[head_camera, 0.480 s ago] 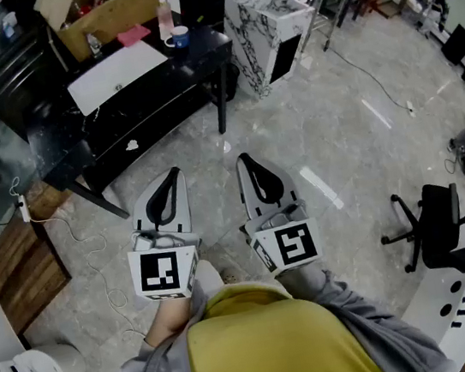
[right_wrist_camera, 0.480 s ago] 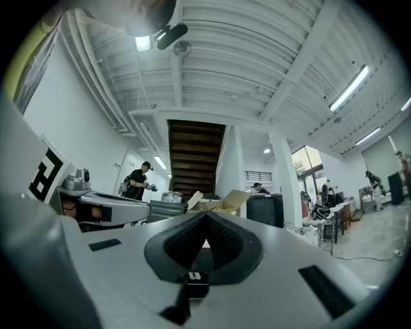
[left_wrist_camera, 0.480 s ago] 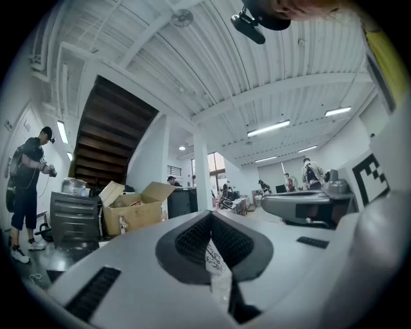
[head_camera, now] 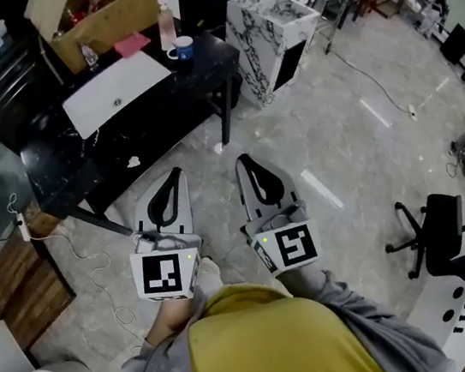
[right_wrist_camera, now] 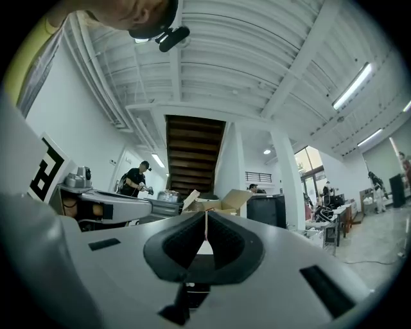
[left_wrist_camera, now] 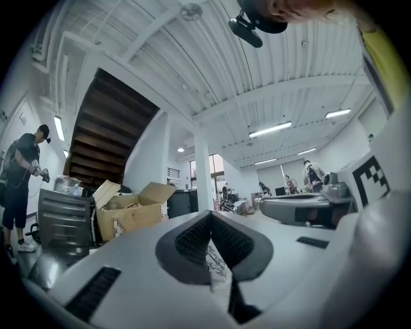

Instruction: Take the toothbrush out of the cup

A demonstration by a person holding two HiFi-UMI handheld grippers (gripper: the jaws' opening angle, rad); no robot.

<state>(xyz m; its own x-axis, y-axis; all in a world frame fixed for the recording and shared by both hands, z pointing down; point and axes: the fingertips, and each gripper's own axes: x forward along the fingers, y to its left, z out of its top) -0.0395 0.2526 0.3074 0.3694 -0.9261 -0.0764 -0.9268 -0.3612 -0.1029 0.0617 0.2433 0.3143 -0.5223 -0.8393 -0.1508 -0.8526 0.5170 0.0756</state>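
Task not started. Left gripper (head_camera: 177,177) and right gripper (head_camera: 245,163): jaws clenched, empty, near the body. Cup (head_camera: 184,47) sits on the far tabletop (head_camera: 160,105), well apart. Toothbrush too small to make out; reach and grasp both left.

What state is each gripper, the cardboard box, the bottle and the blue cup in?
Left gripper: shut, empty.
Right gripper: shut, empty.
Cardboard box: flaps open.
Bottle: upright on the black table.
Blue cup: upright on that table; contents too small to tell.
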